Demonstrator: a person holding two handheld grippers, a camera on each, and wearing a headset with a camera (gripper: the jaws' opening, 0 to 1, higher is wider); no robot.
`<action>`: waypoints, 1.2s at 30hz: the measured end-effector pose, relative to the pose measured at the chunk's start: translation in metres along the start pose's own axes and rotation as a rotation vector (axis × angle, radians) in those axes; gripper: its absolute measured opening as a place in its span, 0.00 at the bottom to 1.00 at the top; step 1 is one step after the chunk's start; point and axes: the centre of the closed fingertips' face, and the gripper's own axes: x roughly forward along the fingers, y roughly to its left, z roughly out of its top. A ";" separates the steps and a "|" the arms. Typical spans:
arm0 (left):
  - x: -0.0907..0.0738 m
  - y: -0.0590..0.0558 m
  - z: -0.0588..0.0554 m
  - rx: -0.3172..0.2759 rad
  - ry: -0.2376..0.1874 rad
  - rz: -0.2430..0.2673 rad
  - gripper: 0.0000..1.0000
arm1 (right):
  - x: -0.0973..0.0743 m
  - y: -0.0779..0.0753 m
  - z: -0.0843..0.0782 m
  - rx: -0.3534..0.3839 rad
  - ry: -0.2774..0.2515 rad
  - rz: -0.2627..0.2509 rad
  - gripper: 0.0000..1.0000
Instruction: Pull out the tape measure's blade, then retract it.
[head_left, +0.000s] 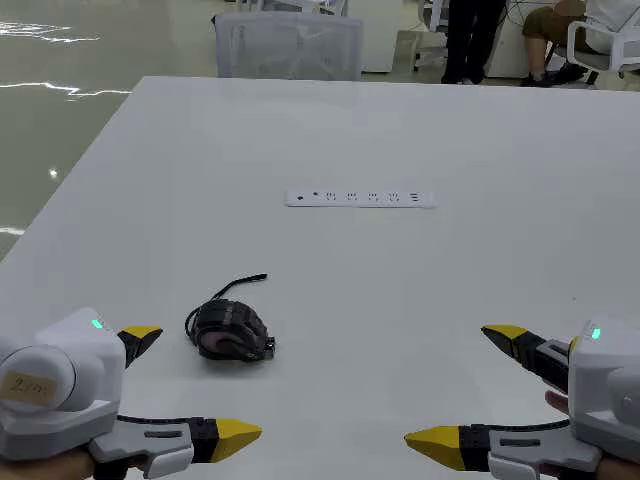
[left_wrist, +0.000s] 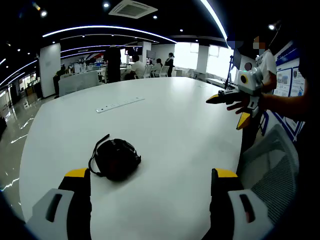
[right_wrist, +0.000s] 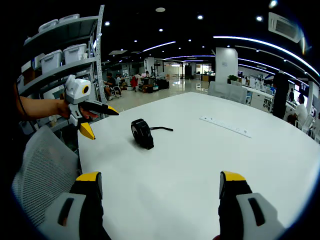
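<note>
A black tape measure (head_left: 229, 331) with a short strap lies on the white table (head_left: 400, 140), left of centre and near me. It also appears ahead of the left jaws as a dark lump (left_wrist: 116, 158) and farther off in the right gripper view (right_wrist: 143, 133). My left gripper (head_left: 190, 385) hovers just left of it, jaws wide apart, holding nothing. My right gripper (head_left: 470, 385) is off to the right near the table's front edge, also open. Each gripper is seen from the other: the right gripper (left_wrist: 231, 107) and the left gripper (right_wrist: 98, 120).
A white power strip (head_left: 360, 198) lies flat farther back in the middle of the table. A mesh office chair (head_left: 288, 45) stands at the far edge. People stand and sit beyond the far right corner (head_left: 480, 40).
</note>
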 end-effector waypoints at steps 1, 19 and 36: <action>0.001 0.000 0.000 0.000 0.001 0.002 0.99 | 0.000 0.000 0.000 0.001 0.000 0.000 1.00; 0.001 0.000 -0.001 0.014 0.005 -0.004 0.99 | -0.001 -0.002 0.002 -0.004 -0.004 -0.001 1.00; 0.003 0.006 -0.002 0.049 0.024 -0.014 0.96 | 0.002 -0.002 0.003 -0.053 -0.012 0.020 0.95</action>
